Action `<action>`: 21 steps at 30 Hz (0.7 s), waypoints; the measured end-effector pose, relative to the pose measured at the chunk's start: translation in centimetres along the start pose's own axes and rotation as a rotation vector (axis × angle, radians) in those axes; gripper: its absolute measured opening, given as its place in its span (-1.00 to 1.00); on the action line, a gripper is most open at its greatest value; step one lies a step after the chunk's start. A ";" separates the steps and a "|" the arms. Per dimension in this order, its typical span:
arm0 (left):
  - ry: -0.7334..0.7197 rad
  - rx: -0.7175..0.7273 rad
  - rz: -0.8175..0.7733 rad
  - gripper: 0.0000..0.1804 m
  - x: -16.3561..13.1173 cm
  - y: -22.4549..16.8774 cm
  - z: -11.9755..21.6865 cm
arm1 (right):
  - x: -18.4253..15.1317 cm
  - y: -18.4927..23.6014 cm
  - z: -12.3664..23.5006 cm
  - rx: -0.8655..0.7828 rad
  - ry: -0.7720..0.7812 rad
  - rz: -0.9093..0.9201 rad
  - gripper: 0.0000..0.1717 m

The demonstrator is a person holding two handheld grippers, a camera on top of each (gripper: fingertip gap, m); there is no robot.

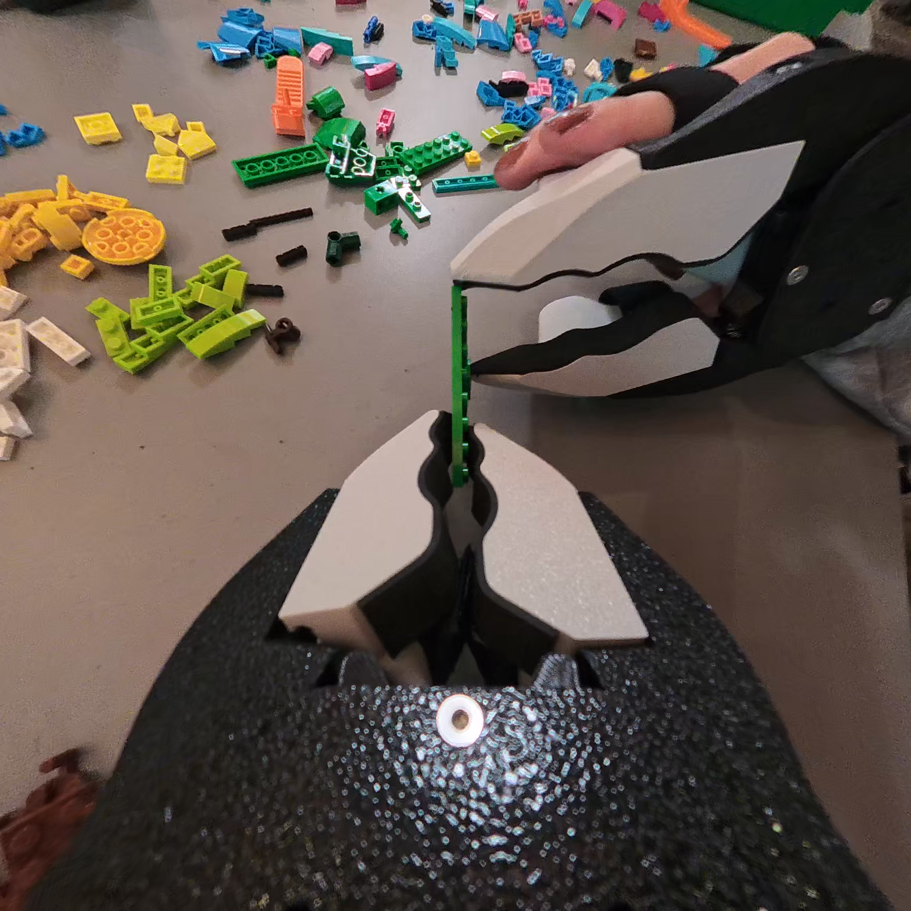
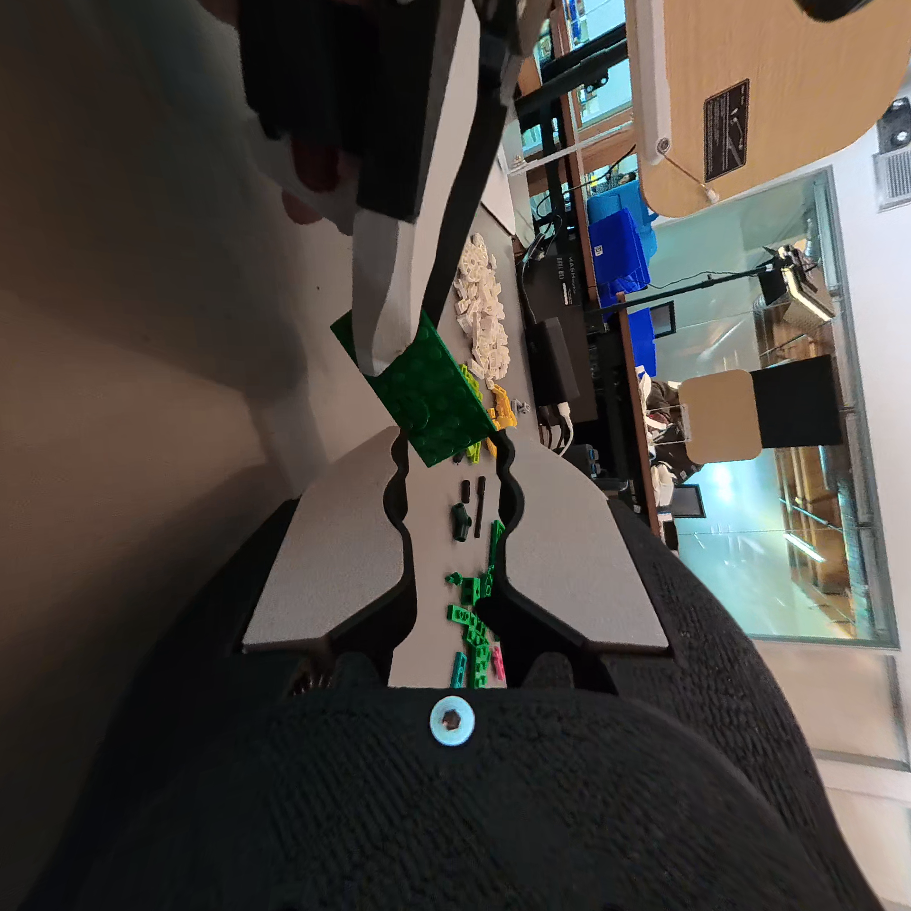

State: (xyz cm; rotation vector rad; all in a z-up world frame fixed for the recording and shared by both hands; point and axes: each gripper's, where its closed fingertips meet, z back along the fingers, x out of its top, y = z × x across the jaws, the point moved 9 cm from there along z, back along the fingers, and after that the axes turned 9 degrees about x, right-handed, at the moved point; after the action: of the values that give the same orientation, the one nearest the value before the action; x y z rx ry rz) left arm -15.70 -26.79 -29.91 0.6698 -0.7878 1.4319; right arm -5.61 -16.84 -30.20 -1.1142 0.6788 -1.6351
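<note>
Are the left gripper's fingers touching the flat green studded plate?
Touching. In the left wrist view, the left gripper has both fingers closed on the lower end of the flat green studded plate, which stands on edge between them.

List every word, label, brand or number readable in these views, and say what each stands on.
Black plate on the wooden panel: pale print, which I do not copy out.
Black box beyond the table: pale lettering, likewise not copied.
Blue bin: small label, too small to read.
Left wrist view: no writing shows.
</note>
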 end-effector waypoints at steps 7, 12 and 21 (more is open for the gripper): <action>-0.048 -0.271 0.318 -0.96 -0.2 1.6 0.4 | 0.4 -1.0 0.8 -0.039 -0.095 -0.102 -0.58; -0.036 -0.417 0.424 -0.96 -0.7 1.6 -0.1 | 1.0 -1.3 1.5 -0.112 -0.173 -0.082 -0.59; -0.050 -0.430 0.436 -0.96 -0.7 1.8 0.0 | 1.0 -0.8 1.4 -0.090 -0.164 0.006 -0.56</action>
State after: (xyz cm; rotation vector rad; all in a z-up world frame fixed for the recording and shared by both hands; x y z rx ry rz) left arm -17.44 -27.09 -30.56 0.2071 -1.2913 1.5633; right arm -4.72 -17.41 -28.63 -1.2949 0.6526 -1.5012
